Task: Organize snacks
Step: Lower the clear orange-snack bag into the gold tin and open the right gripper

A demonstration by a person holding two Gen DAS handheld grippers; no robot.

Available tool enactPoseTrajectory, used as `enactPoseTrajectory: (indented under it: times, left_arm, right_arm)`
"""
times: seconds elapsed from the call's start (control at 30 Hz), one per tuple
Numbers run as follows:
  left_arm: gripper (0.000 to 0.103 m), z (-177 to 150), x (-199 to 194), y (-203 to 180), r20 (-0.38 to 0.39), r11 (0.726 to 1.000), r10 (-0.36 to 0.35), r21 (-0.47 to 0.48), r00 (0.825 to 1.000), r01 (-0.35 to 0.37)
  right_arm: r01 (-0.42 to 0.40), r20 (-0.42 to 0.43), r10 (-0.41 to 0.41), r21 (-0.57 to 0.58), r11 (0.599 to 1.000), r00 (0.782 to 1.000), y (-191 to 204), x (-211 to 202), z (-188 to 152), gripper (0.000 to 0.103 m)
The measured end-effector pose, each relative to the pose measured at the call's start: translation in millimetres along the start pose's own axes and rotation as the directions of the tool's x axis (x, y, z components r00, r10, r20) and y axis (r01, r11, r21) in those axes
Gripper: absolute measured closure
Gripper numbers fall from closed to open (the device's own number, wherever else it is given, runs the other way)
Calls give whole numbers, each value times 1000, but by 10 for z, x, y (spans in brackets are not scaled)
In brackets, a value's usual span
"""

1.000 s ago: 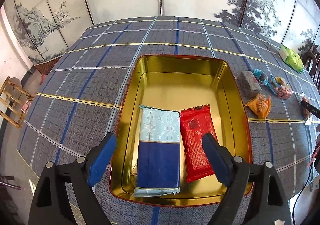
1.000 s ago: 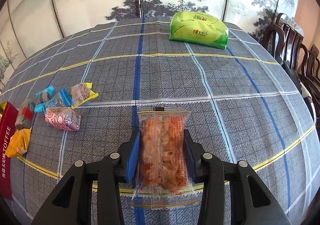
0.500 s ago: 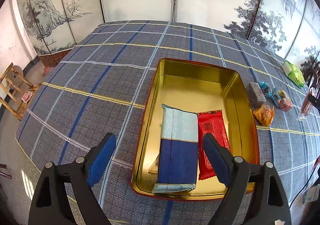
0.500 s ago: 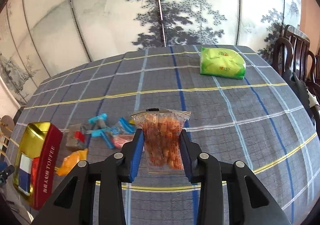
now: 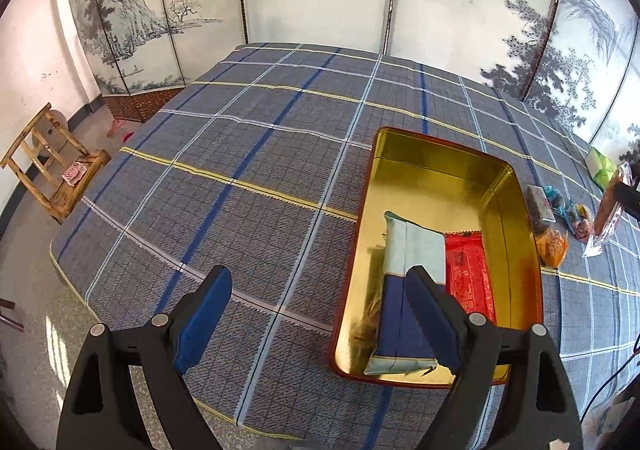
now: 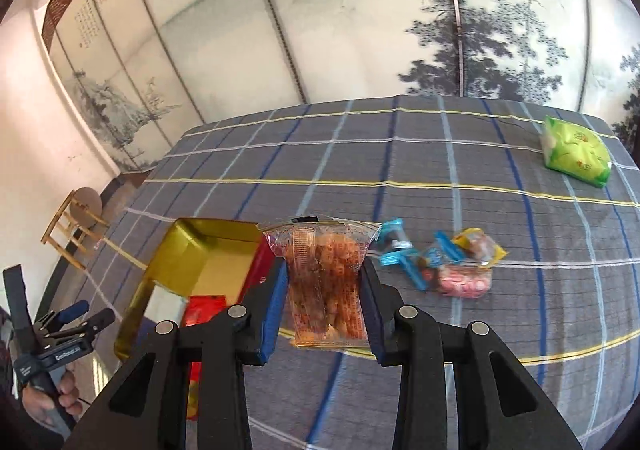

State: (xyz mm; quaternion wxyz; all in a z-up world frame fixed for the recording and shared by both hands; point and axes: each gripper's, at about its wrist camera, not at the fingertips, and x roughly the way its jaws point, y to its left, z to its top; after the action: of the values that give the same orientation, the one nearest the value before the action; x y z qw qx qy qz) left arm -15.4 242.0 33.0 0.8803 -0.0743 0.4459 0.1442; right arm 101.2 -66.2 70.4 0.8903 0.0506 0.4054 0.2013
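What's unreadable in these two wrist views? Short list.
- Left wrist view: near end of the blue-and-white packet hidden behind a gripper finger.
- Left wrist view: clear snack bag sits at the frame edge, too small to see its contents.
- Right wrist view: gold tin partly blocked by the snack bag and fingers; its contents mostly hidden.
- Right wrist view: small wrapped sweets blurred, labels unreadable.
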Motion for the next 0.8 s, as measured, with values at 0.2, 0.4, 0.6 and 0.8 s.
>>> enactPoseTrajectory:
  times: [0.2, 0.4, 0.6, 0.8]
  left_arm:
    - [17, -87, 40, 164, -32, 999, 34, -39, 999, -35]
    - [17, -152, 67, 265, -58, 996, 60, -58, 996, -64]
    - [17, -199, 111, 316, -86, 995, 66, -65, 994, -72]
    - [17, -223, 112, 303, -87, 996, 52, -62, 995, -58]
  right_arm:
    - [-116, -83, 114, -23, 993, 990, 586, 257, -61, 67]
    - [-153, -172, 140, -67, 986, 975, 1011, 559, -254, 67]
    - [-148, -239, 124, -88, 985, 963, 1137, 791, -416, 80]
    - [-152, -310, 130, -48, 987, 942, 1109, 1030, -534, 85]
